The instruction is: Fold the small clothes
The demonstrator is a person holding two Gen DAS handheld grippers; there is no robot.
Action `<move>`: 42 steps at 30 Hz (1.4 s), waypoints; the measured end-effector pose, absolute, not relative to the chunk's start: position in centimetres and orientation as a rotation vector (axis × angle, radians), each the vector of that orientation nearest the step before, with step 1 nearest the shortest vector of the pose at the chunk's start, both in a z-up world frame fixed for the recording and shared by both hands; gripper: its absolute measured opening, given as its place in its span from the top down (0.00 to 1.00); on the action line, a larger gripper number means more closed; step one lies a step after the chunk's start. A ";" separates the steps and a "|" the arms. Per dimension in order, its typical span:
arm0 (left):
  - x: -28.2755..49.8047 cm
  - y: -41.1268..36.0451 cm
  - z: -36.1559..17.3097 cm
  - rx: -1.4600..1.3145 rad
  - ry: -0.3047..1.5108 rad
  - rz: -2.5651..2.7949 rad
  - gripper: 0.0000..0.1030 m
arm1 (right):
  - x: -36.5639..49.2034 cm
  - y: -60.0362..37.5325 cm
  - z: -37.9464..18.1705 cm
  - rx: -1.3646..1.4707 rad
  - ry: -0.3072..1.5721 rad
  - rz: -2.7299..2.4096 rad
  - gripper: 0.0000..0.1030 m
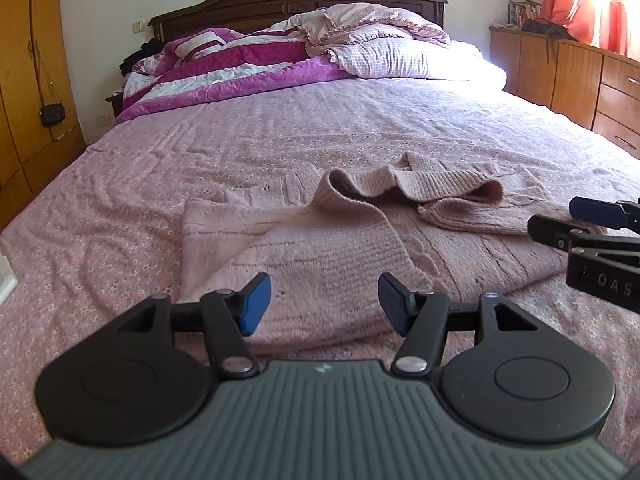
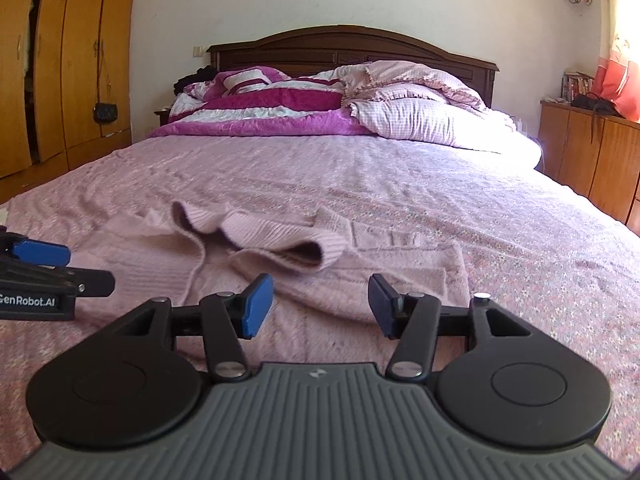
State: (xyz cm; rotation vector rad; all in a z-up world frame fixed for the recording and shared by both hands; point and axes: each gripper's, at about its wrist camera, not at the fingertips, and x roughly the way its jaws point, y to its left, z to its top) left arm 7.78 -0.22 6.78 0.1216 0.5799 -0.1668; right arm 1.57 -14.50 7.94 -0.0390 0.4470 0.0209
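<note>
— Where the pink bedspread (image 1: 120,184) runs towards the foot of the bed, a pale pink knitted sweater (image 1: 332,248) is seen lying on it, partly folded, with one ribbed sleeve (image 1: 404,184) doubled over across the upper part.

— Is the garment held by anything?

— No grip is seen. The left gripper (image 1: 323,304) is held just above the near hem, its blue pads spread apart, and only knit surface is seen through the gap; nothing is pinched. The right gripper (image 2: 320,306) is likewise held over the near edge, fingers apart, with nothing between them.

— Are the two tools seen together?

— Each is caught at the edge of the other's view: the right gripper's fingers (image 1: 560,236) are seen at the right side in the left wrist view, and the left gripper enters from the left side in the right wrist view, beside the sweater.

— And what is seen further out?

— A purple-and-white quilt (image 2: 260,116) and checked pillows (image 2: 424,120) are piled against the dark wooden headboard (image 2: 352,48). A yellow wardrobe (image 2: 60,60) is seen at the left, with a small black bag (image 2: 105,112) hung on it, and a wooden cabinet (image 2: 588,148) at the right under a coral curtain (image 2: 616,84).
</note>
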 end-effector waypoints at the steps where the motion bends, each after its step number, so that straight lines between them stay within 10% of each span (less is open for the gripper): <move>1: 7.4 -0.3 6.8 0.129 0.577 -0.165 0.41 | 1.1 -14.3 8.0 -0.042 0.450 0.022 0.41; 38: 10.1 -3.2 1.8 0.373 0.551 -0.280 0.38 | 1.8 -13.8 5.0 -0.011 0.535 -0.008 0.40; 42: 10.5 -3.4 1.6 0.399 0.504 -0.281 0.39 | 3.1 -13.6 4.7 -0.026 0.527 0.007 0.29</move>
